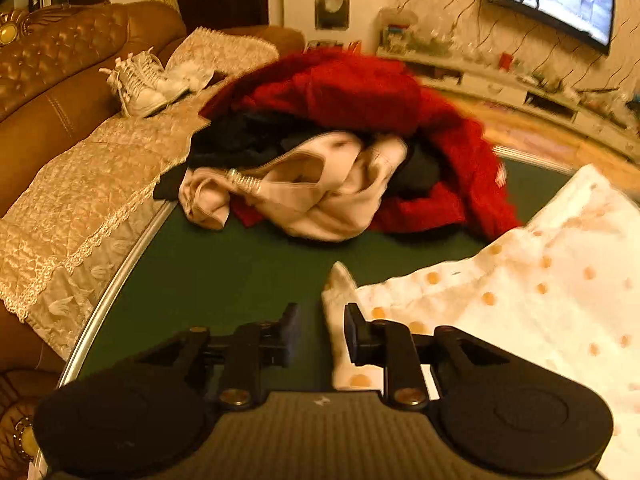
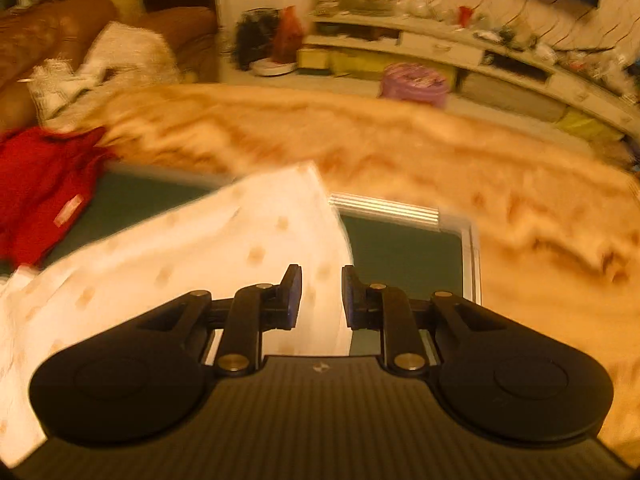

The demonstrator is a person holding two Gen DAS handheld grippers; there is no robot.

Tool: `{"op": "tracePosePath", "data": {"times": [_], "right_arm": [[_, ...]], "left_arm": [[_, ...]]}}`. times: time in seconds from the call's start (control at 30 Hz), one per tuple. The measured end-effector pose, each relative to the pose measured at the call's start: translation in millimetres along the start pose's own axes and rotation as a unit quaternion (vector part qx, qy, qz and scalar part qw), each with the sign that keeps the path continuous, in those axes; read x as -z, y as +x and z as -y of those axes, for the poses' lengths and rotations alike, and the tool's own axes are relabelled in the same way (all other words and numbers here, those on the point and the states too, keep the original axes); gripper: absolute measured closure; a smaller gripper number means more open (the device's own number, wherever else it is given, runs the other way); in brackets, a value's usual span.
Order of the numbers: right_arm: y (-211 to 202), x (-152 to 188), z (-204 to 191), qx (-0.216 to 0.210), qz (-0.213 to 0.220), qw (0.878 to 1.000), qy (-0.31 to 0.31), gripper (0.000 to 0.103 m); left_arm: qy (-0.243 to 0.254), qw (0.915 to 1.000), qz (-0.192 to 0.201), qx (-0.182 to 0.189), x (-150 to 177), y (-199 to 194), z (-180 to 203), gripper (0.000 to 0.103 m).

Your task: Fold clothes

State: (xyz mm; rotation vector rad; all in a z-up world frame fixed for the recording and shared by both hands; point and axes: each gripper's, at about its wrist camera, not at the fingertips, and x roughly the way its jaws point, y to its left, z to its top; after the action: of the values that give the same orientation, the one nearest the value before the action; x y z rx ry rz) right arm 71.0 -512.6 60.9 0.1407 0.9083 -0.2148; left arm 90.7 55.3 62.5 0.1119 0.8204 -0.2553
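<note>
A white garment with orange dots [image 1: 520, 280] lies spread on the green table [image 1: 240, 272]. My left gripper [image 1: 322, 332] is open, its fingers either side of the garment's left corner strip. In the right wrist view the same garment [image 2: 180, 256] lies under my right gripper [image 2: 322, 298], which is open with the garment's right edge between its fingers. This view is blurred by motion. A pile of red [image 1: 360, 92], pink [image 1: 320, 196] and black clothes sits at the table's far side; the red garment [image 2: 40, 184] also shows at the left of the right wrist view.
A brown leather sofa [image 1: 60, 80] with a lace cover and white shoes [image 1: 140, 80] stands left of the table. The table's metal edge [image 2: 472, 248] runs at the right. A TV unit [image 2: 440, 44] and a purple tub [image 2: 414, 84] stand beyond on the floor.
</note>
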Motion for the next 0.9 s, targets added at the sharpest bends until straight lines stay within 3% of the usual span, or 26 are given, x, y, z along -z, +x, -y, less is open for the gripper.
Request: {"op": "tracePosePath", "data": {"times": [0.17,0.23,0.3,0.4,0.5,0.6,0.8,0.9], "right_arm": [[-29,48,20,-0.038,-0.041,0.998,0.008,0.077],[-27,62,24,-0.037,-0.055,0.997,0.025,0.077],[-27,70,25,-0.026,-0.055,0.998,0.033,0.077],[-40,76,5,-0.008,-0.026,0.997,-0.07,0.077],[-47,89,-22,0.006,-0.028,0.976,-0.216,0.077],[-41,98,-35,0.015,-0.051,0.96,-0.274,0.077],[-25,93,-13,-0.026,-0.093,0.975,-0.198,0.077],[-22,94,-1,-0.048,-0.104,0.98,-0.163,0.077]], "left_arm": [[0.034,0.9973,0.003,0.064,2,-46,34,0.061],[0.057,0.994,-0.006,0.093,13,-61,56,0.05],[0.078,0.9888,-0.024,0.125,26,-71,79,0.047],[0.113,0.9783,-0.054,0.165,50,-81,114,0.047],[0.138,0.9692,-0.059,0.195,60,-86,137,0.047],[0.164,0.962,-0.054,0.211,50,-80,166,0.047],[0.219,0.9358,-0.034,0.274,14,-55,255,0.036],[0.243,0.9234,-0.03,0.295,4,-32,305,0.036]]}}
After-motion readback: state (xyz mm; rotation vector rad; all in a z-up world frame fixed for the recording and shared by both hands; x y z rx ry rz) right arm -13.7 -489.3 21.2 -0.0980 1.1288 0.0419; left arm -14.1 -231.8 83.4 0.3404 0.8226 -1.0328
